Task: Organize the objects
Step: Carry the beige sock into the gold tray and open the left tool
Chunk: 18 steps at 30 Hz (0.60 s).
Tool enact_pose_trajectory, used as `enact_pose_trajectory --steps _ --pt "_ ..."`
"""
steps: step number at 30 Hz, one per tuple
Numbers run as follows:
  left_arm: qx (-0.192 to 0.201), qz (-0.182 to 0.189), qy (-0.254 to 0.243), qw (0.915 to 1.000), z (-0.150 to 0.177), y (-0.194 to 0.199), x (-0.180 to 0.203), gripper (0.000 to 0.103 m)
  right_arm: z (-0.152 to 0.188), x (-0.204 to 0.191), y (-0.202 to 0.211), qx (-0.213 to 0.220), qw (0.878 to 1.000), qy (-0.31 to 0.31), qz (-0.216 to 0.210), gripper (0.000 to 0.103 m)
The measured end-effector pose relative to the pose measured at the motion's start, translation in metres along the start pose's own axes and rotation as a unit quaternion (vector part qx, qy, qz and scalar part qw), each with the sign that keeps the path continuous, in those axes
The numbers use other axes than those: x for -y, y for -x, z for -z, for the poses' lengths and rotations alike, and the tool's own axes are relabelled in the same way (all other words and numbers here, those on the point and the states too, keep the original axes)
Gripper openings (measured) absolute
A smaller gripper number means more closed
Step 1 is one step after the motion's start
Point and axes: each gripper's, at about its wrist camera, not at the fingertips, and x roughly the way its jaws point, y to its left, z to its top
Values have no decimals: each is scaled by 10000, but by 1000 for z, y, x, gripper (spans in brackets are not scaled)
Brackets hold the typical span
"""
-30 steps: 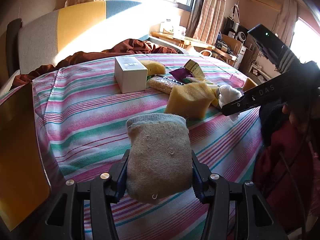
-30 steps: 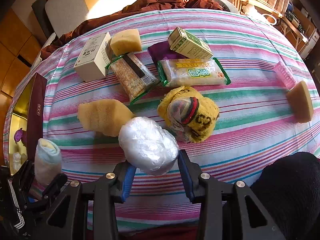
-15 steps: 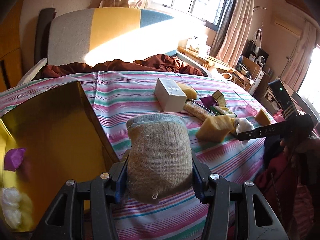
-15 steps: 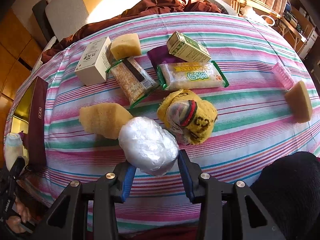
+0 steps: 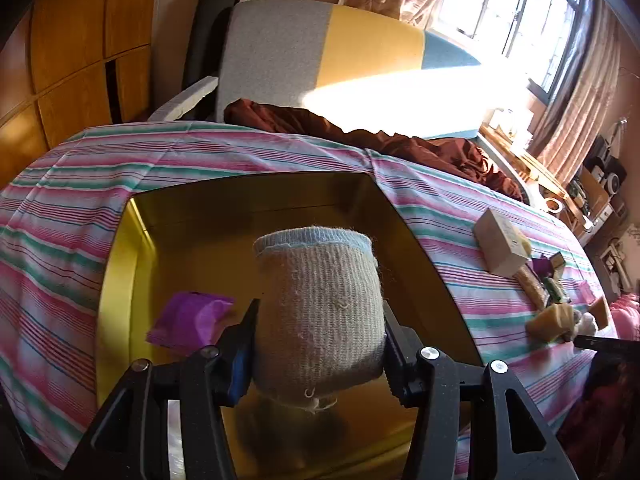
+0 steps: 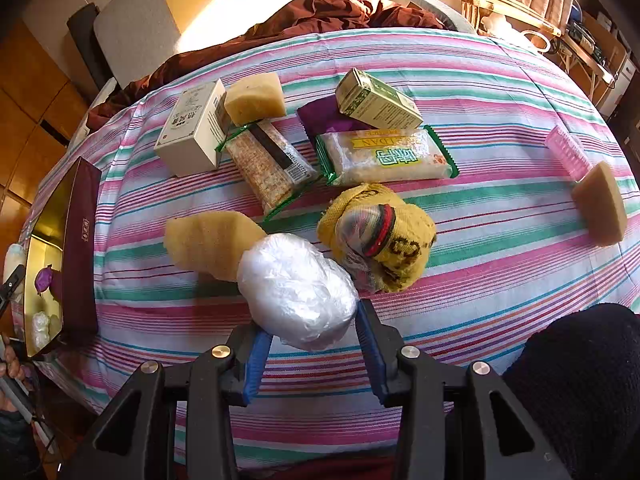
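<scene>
The left gripper [image 5: 318, 344] grips a rolled sock [image 5: 318, 308], now over the gold tray [image 5: 120, 264] at frame centre instead of the striped cloth [image 5: 60, 200]. A purple packet [image 5: 188, 320] lies in the tray. The right gripper [image 6: 310, 344] stays clamped on a plastic bundle [image 6: 298, 290], lower centre.

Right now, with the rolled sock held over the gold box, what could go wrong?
1. The rolled sock may land on the purple packet already in the gold box.
2. The right gripper holds a slippery plastic-wrapped bundle; it might slip out.
</scene>
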Motion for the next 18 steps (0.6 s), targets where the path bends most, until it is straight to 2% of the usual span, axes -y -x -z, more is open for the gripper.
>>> enact_pose_trajectory --steps 7,16,18 --pt "-345 -413 544 9971 -18 -24 -58 54 0 0 0 -27 10000 -11 16 41" --pt "-712 -883 364 9929 -41 -73 -87 55 1 1 -1 -68 9999 -55 58 41" --pt "-764 -1087 363 9905 -43 -79 -90 55 1 1 -2 -77 9999 -62 59 41"
